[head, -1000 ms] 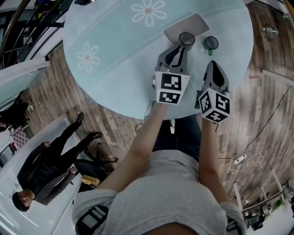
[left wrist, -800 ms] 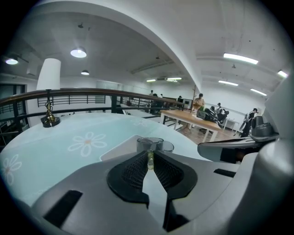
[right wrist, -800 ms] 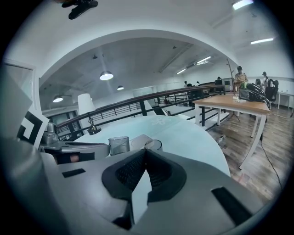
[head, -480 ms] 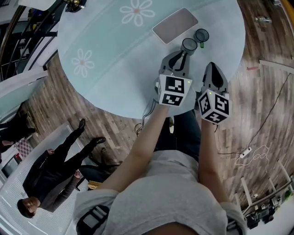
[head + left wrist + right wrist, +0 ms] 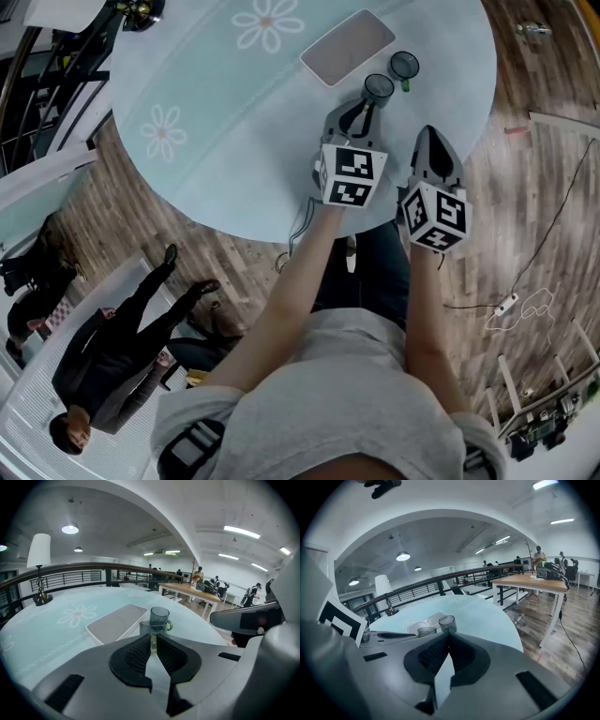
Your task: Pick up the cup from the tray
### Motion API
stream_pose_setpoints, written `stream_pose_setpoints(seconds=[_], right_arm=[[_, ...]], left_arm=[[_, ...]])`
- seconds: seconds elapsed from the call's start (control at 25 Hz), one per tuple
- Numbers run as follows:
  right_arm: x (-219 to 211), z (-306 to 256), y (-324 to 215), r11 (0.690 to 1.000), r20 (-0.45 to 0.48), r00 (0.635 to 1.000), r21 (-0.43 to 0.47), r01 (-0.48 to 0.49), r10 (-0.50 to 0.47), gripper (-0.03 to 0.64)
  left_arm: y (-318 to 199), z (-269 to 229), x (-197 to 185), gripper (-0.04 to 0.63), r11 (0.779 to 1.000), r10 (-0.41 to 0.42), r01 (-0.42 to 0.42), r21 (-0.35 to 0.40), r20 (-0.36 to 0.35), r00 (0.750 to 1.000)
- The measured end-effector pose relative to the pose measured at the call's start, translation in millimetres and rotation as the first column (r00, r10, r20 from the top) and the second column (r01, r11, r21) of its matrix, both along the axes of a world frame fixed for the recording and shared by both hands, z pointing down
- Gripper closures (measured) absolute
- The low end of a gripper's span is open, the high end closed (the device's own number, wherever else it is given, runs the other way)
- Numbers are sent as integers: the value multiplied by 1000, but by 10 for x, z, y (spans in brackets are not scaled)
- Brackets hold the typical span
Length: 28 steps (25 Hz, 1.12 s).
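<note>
The table [image 5: 216,141] looks matt and smooth, pale blue-green with printed white flowers. The tray [image 5: 349,47] is matt pale grey, seemingly plastic. The nearer cup [image 5: 379,87] and farther cup [image 5: 405,65] are glossy, see-through smoky grey. The left gripper [image 5: 372,101] and right gripper [image 5: 427,133] have matt grey plastic shells and black, finely ribbed pads [image 5: 138,654]. The floor [image 5: 534,169] is dull wood planking

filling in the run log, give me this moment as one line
left gripper: shut on cup handle | cup: off tray, beside second cup | right gripper: shut, empty
</note>
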State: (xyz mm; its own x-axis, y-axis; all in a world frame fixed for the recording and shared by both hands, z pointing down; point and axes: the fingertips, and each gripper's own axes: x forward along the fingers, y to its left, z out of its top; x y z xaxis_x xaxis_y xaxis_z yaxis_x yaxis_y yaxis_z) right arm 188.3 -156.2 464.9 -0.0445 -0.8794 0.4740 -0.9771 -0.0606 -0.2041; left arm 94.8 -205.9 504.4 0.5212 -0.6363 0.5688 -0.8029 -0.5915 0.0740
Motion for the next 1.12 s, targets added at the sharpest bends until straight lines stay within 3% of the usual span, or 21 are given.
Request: stream_pose_setpoints(seconds=[0.84, 1.12], right_arm=[[-147, 46, -66, 999, 6, 999, -5, 40, -40, 609], [-164, 33, -76, 999, 6, 999, -2, 39, -39, 609]], left_arm=[[202, 338, -81, 548, 999, 33, -30, -31, 97, 995], [211, 345, -49, 543, 999, 21, -18, -43, 73, 997]])
